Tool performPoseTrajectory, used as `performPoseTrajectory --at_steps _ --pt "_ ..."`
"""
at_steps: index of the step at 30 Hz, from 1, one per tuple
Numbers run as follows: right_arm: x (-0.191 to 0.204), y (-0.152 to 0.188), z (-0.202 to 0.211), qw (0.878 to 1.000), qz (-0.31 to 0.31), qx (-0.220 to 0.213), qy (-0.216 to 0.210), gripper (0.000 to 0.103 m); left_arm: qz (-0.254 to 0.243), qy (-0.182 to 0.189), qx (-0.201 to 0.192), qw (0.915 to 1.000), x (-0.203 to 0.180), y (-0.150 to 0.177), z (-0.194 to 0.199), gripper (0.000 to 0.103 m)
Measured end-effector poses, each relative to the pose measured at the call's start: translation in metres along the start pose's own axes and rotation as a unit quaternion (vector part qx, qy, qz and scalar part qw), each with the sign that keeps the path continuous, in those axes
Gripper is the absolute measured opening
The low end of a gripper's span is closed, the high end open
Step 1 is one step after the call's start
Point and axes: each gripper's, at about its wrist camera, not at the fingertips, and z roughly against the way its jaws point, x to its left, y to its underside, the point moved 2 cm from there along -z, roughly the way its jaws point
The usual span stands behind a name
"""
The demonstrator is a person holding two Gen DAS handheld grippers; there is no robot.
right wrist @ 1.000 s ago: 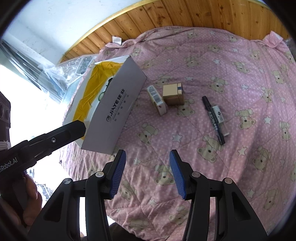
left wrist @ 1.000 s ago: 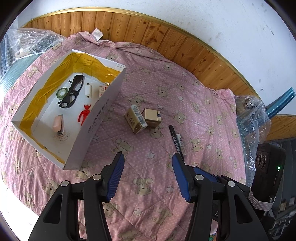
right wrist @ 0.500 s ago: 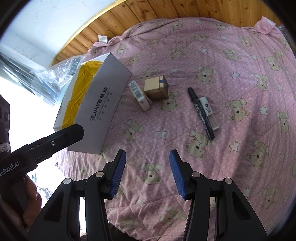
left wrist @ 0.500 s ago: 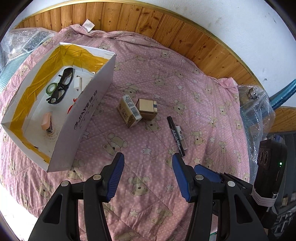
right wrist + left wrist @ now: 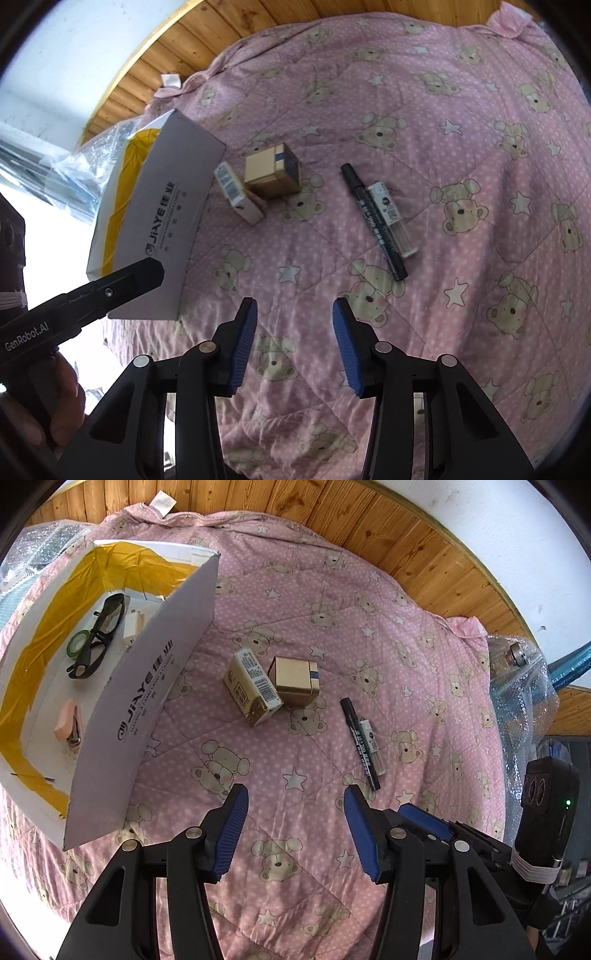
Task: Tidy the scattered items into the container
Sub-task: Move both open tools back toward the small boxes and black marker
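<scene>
My left claw (image 5: pixel 293 827) hangs spread over the pink bear-print quilt (image 5: pixel 280 893), gripping nothing; my right claw (image 5: pixel 293 343) is spread the same way, empty, above the near part of the quilt. Only the right wrist view shows my left tool's black arm and the hand (image 5: pixel 62 398) holding it, low at the left. Only the left wrist view shows my right tool's blue finger and its camera body, low at the right.

Just beyond the fingertips lies a black marker (image 5: pixel 360 744) with a clear lead case (image 5: pixel 372 746) touching its right side. Farther left, a white-and-gold carton (image 5: pixel 253 686) leans against a small brown box (image 5: pixel 295 679) with a blue stripe.

Left of those sits the open cardboard container (image 5: pixel 147 701), on the quilt's left side. The left wrist view looks inside: black glasses (image 5: pixel 98 637), a green tape roll (image 5: pixel 77 642), a pink stapler (image 5: pixel 68 722). From the right wrist view its tall printed wall (image 5: pixel 166 218) hides all of that. Bubble wrap (image 5: pixel 521 701) lies off the quilt's right edge, wood panelling (image 5: pixel 369 528) beyond.
</scene>
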Motion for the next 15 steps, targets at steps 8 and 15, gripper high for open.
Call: performPoseTrajectory --at_steps 8,15 --pt "-0.023 -0.017 -0.02 1.0 -0.027 0.009 0.0 0.038 0.001 -0.001 0.022 0.9998 0.003 -0.016 -0.029 0.055" --pt "-0.035 -0.035 -0.039 0.999 -0.033 0.022 0.001 0.033 0.012 -0.002 0.038 0.9992 0.01 -0.03 -0.05 0.055"
